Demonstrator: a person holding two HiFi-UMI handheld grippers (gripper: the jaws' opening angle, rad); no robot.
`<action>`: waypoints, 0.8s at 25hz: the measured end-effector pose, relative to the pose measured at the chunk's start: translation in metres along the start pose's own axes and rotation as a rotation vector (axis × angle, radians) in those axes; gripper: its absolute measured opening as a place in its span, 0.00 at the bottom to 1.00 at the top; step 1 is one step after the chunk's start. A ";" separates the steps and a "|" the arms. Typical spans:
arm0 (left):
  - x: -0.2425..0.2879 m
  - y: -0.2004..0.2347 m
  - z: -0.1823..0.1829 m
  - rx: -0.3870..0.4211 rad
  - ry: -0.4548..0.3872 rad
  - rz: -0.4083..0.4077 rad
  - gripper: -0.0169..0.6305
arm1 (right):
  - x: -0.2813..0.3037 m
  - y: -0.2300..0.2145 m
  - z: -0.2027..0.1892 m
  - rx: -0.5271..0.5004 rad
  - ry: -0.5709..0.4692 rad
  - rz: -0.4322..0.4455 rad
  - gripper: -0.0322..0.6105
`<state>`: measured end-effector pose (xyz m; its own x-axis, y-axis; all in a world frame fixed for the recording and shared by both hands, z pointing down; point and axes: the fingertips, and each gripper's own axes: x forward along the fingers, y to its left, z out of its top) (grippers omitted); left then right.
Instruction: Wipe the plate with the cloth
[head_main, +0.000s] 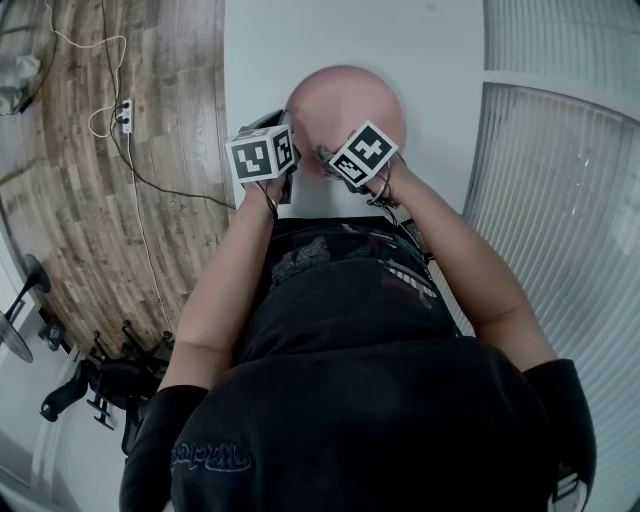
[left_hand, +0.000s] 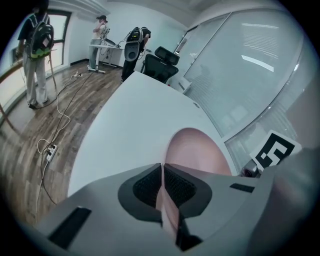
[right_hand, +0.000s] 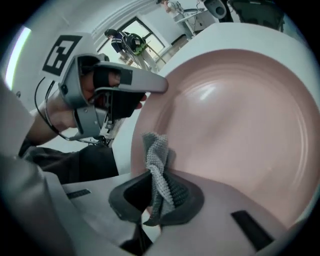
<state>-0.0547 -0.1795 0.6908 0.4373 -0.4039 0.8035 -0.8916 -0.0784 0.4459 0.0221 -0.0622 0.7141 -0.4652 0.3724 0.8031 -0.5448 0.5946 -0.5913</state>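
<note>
While the left hand-held gripper (left_hand: 163, 175) pinches the pink plate (right_hand: 235, 120) by its near rim, the right hand-held gripper (right_hand: 159, 194) clamps the grey cloth (right_hand: 157, 155), seemingly touching the plate, which spreads far-right.

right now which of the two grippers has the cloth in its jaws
The right gripper: a grey knitted cloth is pinched between its jaws, at the pink plate. The left gripper holds no cloth; its jaws clamp the plate's rim.

Round pink plate (right_hand: 235, 125), grey knitted cloth (right_hand: 156, 155) at rim
</note>
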 end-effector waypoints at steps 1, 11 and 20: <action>0.000 -0.001 0.000 0.006 0.001 0.000 0.07 | -0.004 -0.006 -0.012 -0.011 0.035 -0.031 0.11; 0.003 0.003 -0.009 0.062 0.028 0.019 0.07 | -0.069 -0.108 -0.034 -0.097 0.178 -0.460 0.11; 0.003 -0.002 -0.004 0.060 0.022 -0.005 0.07 | -0.099 -0.148 0.074 -0.250 -0.028 -0.679 0.11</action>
<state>-0.0509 -0.1766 0.6935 0.4440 -0.3833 0.8099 -0.8944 -0.1351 0.4264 0.0975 -0.2397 0.7167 -0.1004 -0.1529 0.9831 -0.5451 0.8351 0.0742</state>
